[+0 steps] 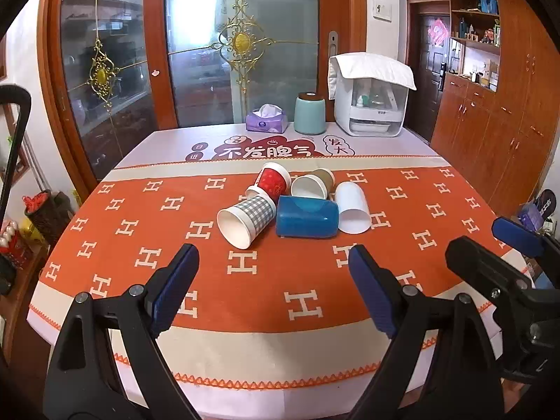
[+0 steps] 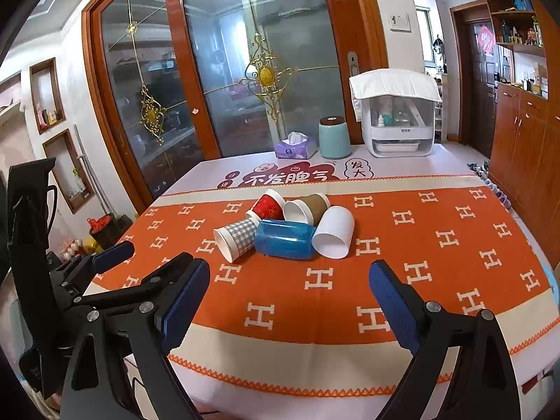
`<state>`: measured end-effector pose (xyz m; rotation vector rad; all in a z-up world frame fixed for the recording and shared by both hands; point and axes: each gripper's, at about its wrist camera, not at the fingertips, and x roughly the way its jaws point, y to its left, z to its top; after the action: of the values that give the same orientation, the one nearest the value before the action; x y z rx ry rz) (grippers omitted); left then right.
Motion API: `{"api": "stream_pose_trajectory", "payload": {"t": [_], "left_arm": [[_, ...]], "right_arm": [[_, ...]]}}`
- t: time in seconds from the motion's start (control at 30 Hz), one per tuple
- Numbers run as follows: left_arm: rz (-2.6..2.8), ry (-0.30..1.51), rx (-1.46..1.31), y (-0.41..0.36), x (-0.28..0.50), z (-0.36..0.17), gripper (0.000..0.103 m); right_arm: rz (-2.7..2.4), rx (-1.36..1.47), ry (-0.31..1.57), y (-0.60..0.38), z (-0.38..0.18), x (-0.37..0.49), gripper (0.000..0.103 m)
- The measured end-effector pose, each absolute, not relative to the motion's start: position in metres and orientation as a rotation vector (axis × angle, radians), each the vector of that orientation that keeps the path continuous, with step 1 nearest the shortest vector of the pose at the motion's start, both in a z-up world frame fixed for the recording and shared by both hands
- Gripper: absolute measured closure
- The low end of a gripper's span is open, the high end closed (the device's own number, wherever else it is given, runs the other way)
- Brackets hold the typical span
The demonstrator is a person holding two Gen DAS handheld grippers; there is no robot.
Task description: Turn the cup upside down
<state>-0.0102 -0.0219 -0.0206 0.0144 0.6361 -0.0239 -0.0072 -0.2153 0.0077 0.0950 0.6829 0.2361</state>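
Observation:
Several cups lie on their sides in a cluster mid-table: a grey checked paper cup [image 1: 246,220], a blue plastic cup [image 1: 307,217], a white cup [image 1: 352,207], a red cup [image 1: 274,182] and a brown cup [image 1: 313,183]. They also show in the right wrist view: checked [image 2: 235,238], blue [image 2: 284,238], white [image 2: 333,231], red [image 2: 267,205], brown [image 2: 306,208]. My left gripper [image 1: 274,278] is open and empty, short of the cups. My right gripper [image 2: 287,297] is open and empty too, also near the front edge; it shows at the right of the left view [image 1: 490,241].
The table has an orange cloth [image 1: 280,280] with white H marks. At the back stand a purple tissue box [image 1: 266,119], a teal canister [image 1: 309,113] and a white appliance under a towel [image 1: 371,101]. Glass sliding doors stand behind; wooden cabinets on the right.

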Motion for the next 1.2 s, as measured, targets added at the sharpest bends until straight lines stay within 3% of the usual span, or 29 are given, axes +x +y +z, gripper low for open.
{"api": "stream_pose_trajectory", "payload": {"t": [1.2], "left_arm": [[0.002, 0.645, -0.020, -0.014, -0.003, -0.021, 0.017]], "right_arm": [[0.259, 0.131, 0.704, -0.206, -0.017, 0.007, 0.010]]}}
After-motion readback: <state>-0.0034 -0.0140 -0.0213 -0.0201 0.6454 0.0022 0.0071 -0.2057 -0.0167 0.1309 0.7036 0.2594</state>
